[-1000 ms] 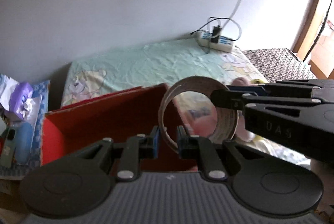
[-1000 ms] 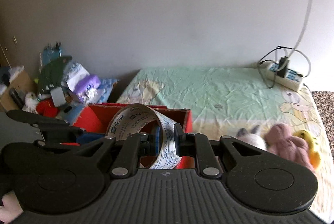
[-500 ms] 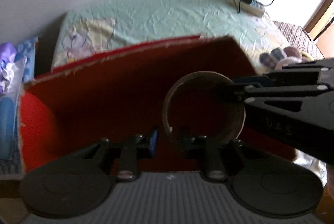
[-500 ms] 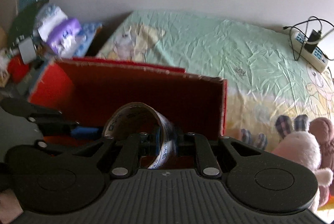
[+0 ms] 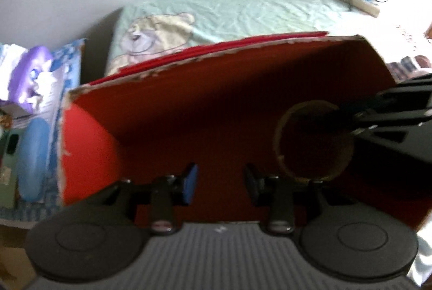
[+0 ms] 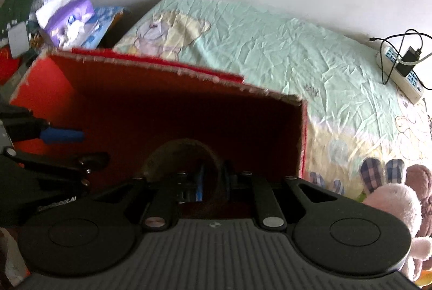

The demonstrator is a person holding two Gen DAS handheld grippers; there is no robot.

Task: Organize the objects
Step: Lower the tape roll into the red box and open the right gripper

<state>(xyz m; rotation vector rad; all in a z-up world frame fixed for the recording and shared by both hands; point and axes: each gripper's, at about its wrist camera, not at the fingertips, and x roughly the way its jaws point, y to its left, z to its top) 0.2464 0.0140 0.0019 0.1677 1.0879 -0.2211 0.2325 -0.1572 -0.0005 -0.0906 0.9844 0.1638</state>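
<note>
Red cardboard box point(image 5: 243, 111), dark red in the shaded inside; brown tape roll point(image 5: 314, 141). Pale green bedsheet point(image 6: 270, 46) with cream teddy-bear print. Black grippers with blue pads point(image 5: 190, 183), pink plush toy point(image 6: 388, 206), white power strip point(image 6: 402, 73).

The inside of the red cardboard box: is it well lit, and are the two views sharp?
Left wrist view: the red cardboard box is deep in shadow inside, the cardboard tape ring dim and blurred, the right edge overexposed. Right wrist view: equally dark inside, slightly soft, the wrinkled green bedsheet bright.
</note>
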